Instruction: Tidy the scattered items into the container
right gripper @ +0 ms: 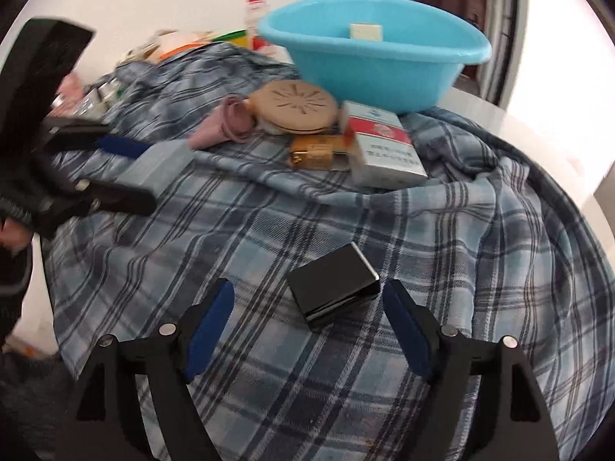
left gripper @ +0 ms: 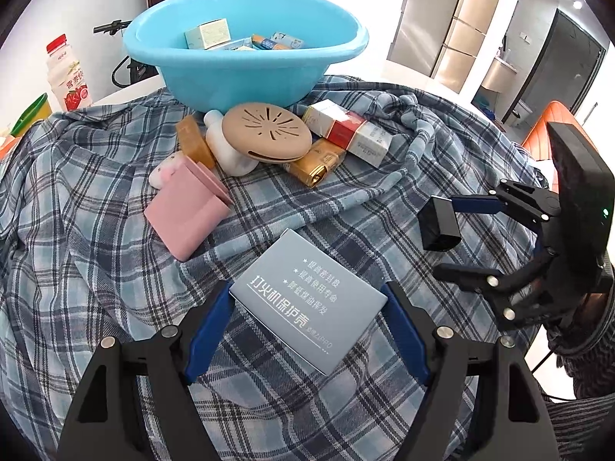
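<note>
The left gripper (left gripper: 307,296) is pinching a flat, matte grey-blue cardboard box (left gripper: 307,301) by two opposite corners, its blue padded fingers (left gripper: 207,322) pressing in from either side; the right wrist view is showing this box lifted clear of the cloth near the table's left edge. The right gripper (right gripper: 307,292) is standing spread, and a small, glossy black rectangular case (right gripper: 333,287) with a thin metallic rim is sitting between its pads, just beside one pad and well apart from the other; whether the case is resting on the cloth or hanging just off it is hard to tell, since this view is blurred. A soft, rumpled plaid cloth (left gripper: 96,192) in blue and grey is covering the table. At the far edge a smooth, round, sky-blue plastic basin (left gripper: 246,77) is holding several small cartons (left gripper: 207,32). Lying bunched against its near wall are a tan perforated disc (left gripper: 265,132), a white squat bottle (left gripper: 226,146), an amber block (left gripper: 194,142), a shiny gold packet (left gripper: 315,161) and a red-and-white carton (left gripper: 346,130). A pink, boxy holder (left gripper: 188,211) is lying nearer the table's middle.
</note>
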`<action>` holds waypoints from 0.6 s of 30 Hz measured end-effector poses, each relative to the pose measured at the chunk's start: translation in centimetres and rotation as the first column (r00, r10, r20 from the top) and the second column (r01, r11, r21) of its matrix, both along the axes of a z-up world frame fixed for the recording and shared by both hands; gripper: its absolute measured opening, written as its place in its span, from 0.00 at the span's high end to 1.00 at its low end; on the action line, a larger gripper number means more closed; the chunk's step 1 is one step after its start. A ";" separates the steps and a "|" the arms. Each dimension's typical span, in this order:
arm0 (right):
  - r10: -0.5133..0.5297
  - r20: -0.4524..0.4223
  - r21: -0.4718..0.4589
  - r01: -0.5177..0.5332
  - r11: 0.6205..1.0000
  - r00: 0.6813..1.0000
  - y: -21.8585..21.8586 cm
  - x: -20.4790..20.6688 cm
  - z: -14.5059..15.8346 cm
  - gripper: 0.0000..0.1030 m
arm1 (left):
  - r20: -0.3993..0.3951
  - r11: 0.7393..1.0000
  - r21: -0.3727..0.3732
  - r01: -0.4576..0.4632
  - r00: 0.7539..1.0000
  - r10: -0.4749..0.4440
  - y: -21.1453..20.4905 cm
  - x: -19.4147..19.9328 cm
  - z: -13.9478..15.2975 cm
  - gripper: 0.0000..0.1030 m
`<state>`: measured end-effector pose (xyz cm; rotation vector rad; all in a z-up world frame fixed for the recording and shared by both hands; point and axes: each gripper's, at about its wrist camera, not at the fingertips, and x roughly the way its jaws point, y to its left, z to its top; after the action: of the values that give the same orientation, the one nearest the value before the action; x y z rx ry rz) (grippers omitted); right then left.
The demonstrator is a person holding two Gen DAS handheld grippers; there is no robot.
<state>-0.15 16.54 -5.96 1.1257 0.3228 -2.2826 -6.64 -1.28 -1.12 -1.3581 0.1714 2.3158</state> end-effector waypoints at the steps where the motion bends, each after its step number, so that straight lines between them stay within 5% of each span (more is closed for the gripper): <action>1: -0.004 -0.007 0.016 0.004 1.000 1.000 0.1 0.1 -0.1 0.24 | -0.001 1.000 0.001 -0.002 1.000 0.002 -0.1 0.0 0.0 0.22; 6: -0.042 -0.035 0.084 0.045 0.995 0.999 0.0 -0.2 -0.8 0.59 | 0.001 1.000 0.005 0.003 1.000 -0.003 0.1 0.0 0.1 0.22; 18: -0.001 -0.080 0.025 0.003 1.000 0.997 -0.1 -2.4 -0.6 0.48 | -0.002 1.000 0.016 0.011 1.000 -0.011 0.1 0.2 0.3 0.22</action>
<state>-2.51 16.45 -6.53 1.0488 0.3825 -2.3362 -6.40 -1.16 -0.82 -1.3441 0.1597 2.3044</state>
